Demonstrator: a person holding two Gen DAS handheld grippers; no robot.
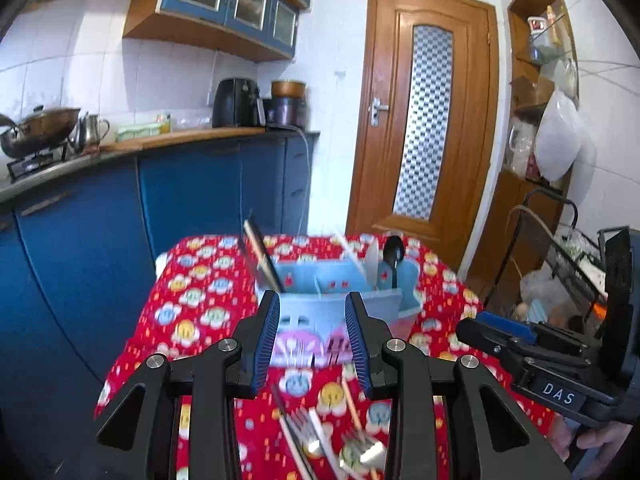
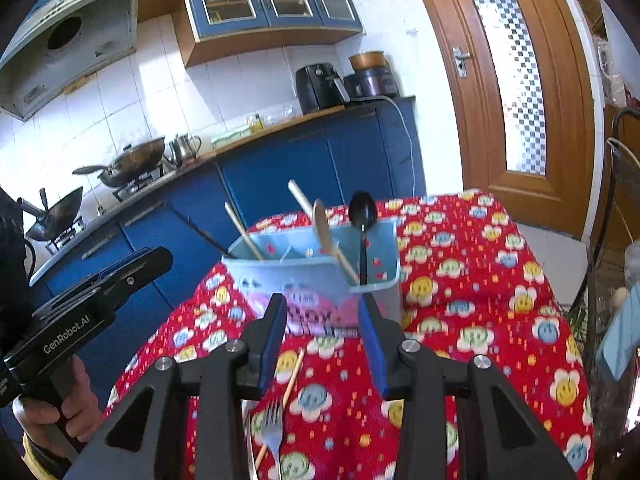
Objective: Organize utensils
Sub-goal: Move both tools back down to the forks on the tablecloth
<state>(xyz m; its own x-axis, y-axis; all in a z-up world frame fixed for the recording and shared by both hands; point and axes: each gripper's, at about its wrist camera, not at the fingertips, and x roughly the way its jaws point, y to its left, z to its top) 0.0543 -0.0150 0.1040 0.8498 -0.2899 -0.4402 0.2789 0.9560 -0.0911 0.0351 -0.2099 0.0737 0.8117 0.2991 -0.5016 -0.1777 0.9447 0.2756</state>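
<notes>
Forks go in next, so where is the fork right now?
In the right wrist view, the fork lies flat on the red tablecloth, below the blue holder, crossing a chopstick between the open jaws.

Left tongs (image 1: 313, 312) hovering over tabletop in red cartoon-print cloth (image 1: 192, 280), blue-padded fingers (image 1: 269, 332) standing apart, nothing sitting between them. Light blue plastic utensil caddy (image 1: 320, 304) standing just ahead, framed between fingers. Black plastic spoon (image 1: 394, 256) and pale spatula (image 1: 372, 258) sticking up from caddy's right compartment; dark chopsticks (image 1: 260, 256) leaning out at left. Metal forks (image 1: 316, 436) and thin wooden chopstick (image 1: 352, 404) lying blurred on cloth below tongs. Right tongs (image 1: 508, 332) showing at right edge, jaw gap hidden.
</notes>
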